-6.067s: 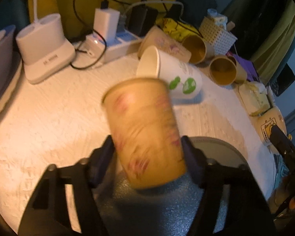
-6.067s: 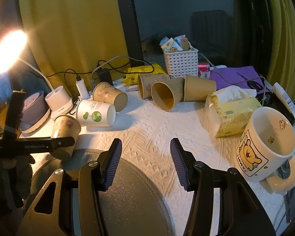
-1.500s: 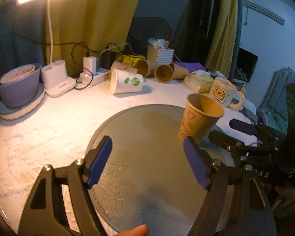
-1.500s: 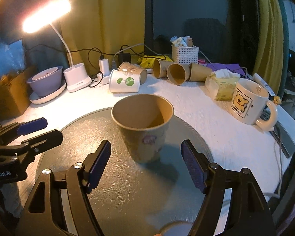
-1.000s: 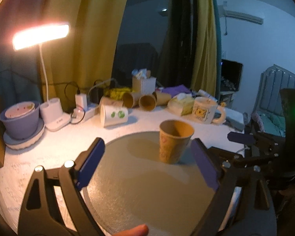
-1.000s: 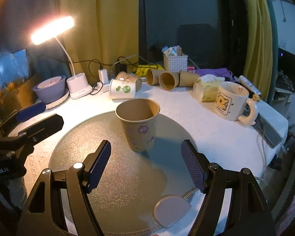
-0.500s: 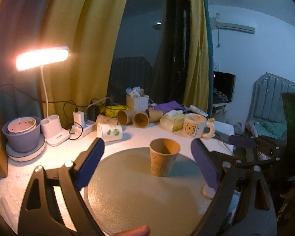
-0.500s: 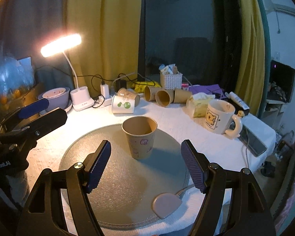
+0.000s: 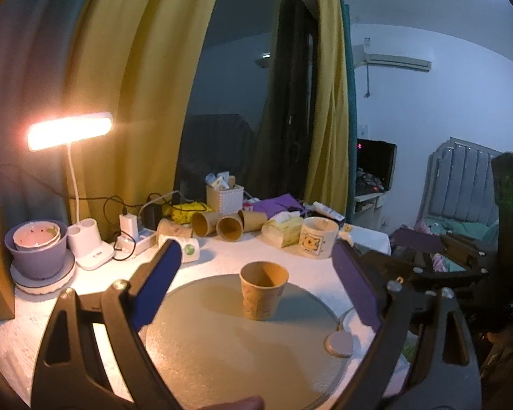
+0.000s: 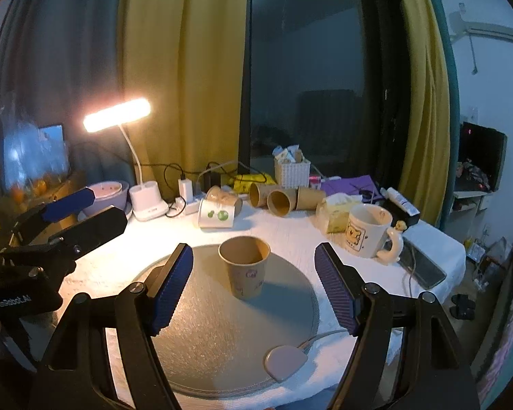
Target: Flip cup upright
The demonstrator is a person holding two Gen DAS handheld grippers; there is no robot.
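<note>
Yellow curtains hang behind my white table [image 10: 290, 235]. One paper cup [image 10: 245, 266] stands mouth up on the round gray mat [image 10: 222, 338], in the middle of the table, so I think my job is done. It looks light and thin. A hard squeeze would crush it, so I would pinch its sides softly, halfway up. My left hand-held gripper [image 9: 256, 290] and right hand-held gripper [image 10: 254, 287] both have fingers spread wide, holding nothing. Along the back edge I count five paper cups lying on their sides, one mug [image 10: 367, 230], one basket [image 10: 291, 172] and one lamp [image 10: 117, 115].
</note>
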